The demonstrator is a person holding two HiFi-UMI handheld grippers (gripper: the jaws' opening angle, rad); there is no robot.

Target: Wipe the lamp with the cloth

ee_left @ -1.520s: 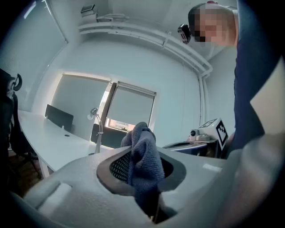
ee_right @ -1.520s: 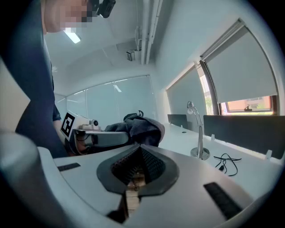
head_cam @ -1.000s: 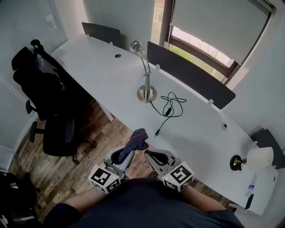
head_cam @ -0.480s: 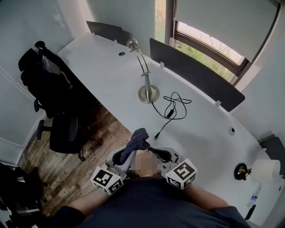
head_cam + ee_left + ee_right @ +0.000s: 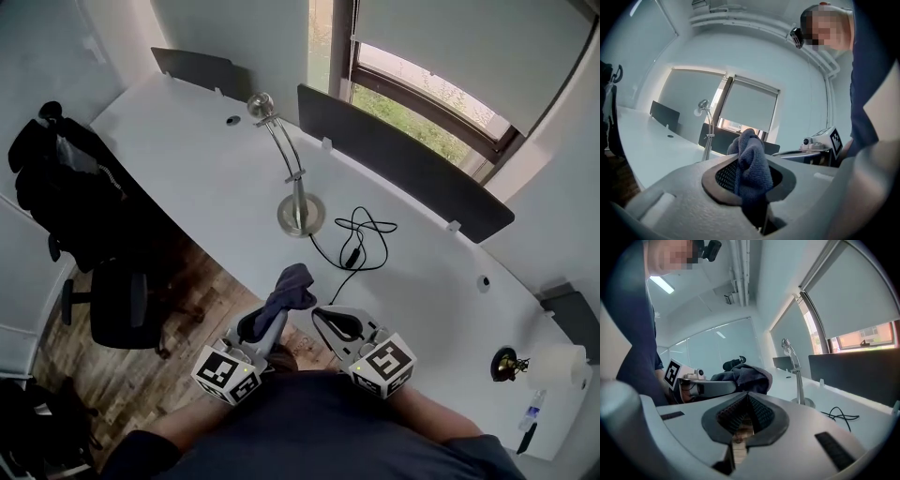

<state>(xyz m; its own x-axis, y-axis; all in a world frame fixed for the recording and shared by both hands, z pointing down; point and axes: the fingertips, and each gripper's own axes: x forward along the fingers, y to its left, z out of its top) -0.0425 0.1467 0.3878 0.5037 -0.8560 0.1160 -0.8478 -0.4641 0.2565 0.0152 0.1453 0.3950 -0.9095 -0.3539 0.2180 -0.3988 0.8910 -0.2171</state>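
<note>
A silver gooseneck desk lamp [image 5: 299,212] stands on the white desk [image 5: 187,150], its head [image 5: 260,105] leaning to the far left. A dark blue cloth [image 5: 289,289] sticks up out of my left gripper [image 5: 270,317], which is shut on it close to the person's body, short of the desk's near edge. In the left gripper view the cloth [image 5: 751,166] bunches between the jaws, with the lamp [image 5: 707,129] far behind. My right gripper [image 5: 325,321] is beside the left one, shut and holding nothing. The right gripper view shows the lamp [image 5: 795,373] and the cloth [image 5: 743,376].
A black cable [image 5: 360,231] lies coiled on the desk just right of the lamp base. Dark divider panels [image 5: 403,159] line the desk's far edge below a window. An office chair [image 5: 122,295] and a dark jacket [image 5: 56,178] are on the left over wood floor.
The head view has shifted a little, so the lamp sits slightly lower in the picture. Both grippers stay close to the body, the left still holding the cloth.
</note>
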